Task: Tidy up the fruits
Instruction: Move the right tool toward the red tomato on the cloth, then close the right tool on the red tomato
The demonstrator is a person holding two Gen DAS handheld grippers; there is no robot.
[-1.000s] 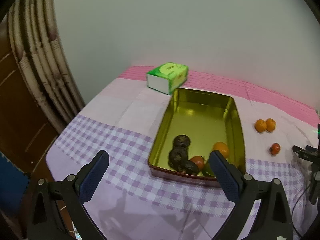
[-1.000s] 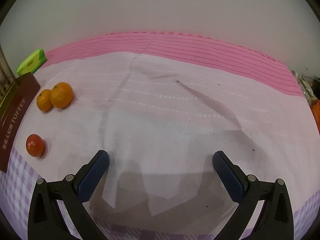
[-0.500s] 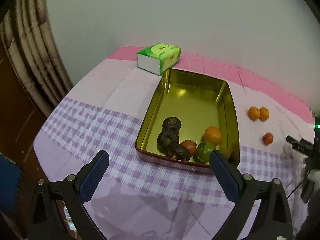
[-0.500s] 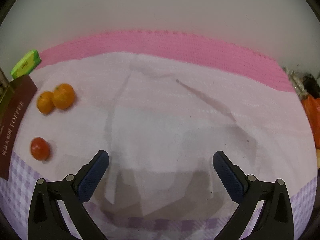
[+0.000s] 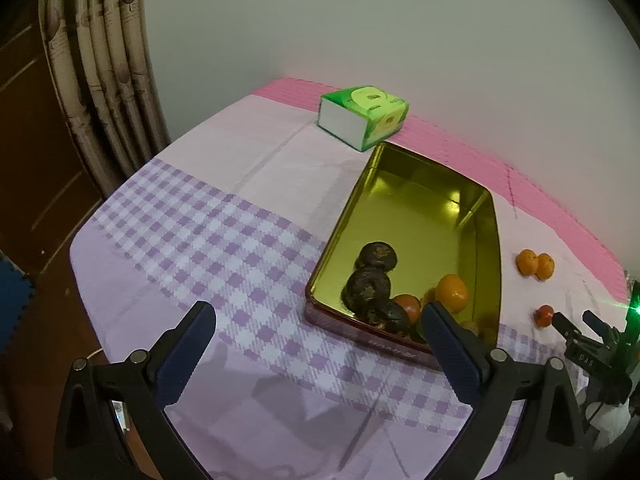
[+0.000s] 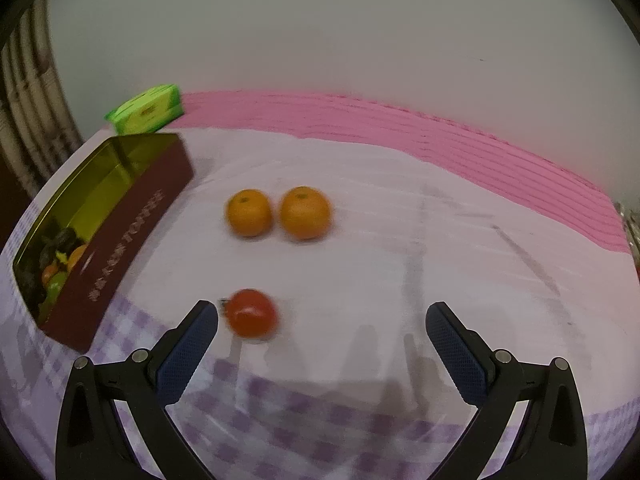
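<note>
A gold-lined tin (image 5: 420,208) with maroon sides (image 6: 132,236) holds dark round fruits (image 5: 370,280), an orange (image 5: 451,293) and a red fruit (image 5: 407,306) at its near end. My left gripper (image 5: 316,344) hangs open above the checked cloth, just short of the tin's near wall, holding nothing. On the cloth to the right of the tin lie two oranges (image 6: 248,213) (image 6: 306,212) side by side and a red tomato (image 6: 253,312). My right gripper (image 6: 322,340) is open, with the tomato just ahead of its left finger (image 6: 188,352). The right gripper's tips (image 5: 576,332) show in the left wrist view beside the tomato (image 5: 543,315).
A green tissue box (image 5: 362,116) stands behind the tin by the wall. A curtain (image 5: 108,76) and dark wood furniture border the table's left side. The table's left and near edges drop off close to my left gripper. Pink cloth (image 6: 440,136) covers the back strip.
My right gripper has swung left and come closer, bringing the tomato, both oranges and the tin into its view. My left gripper has shifted left, so the tin sits further right.
</note>
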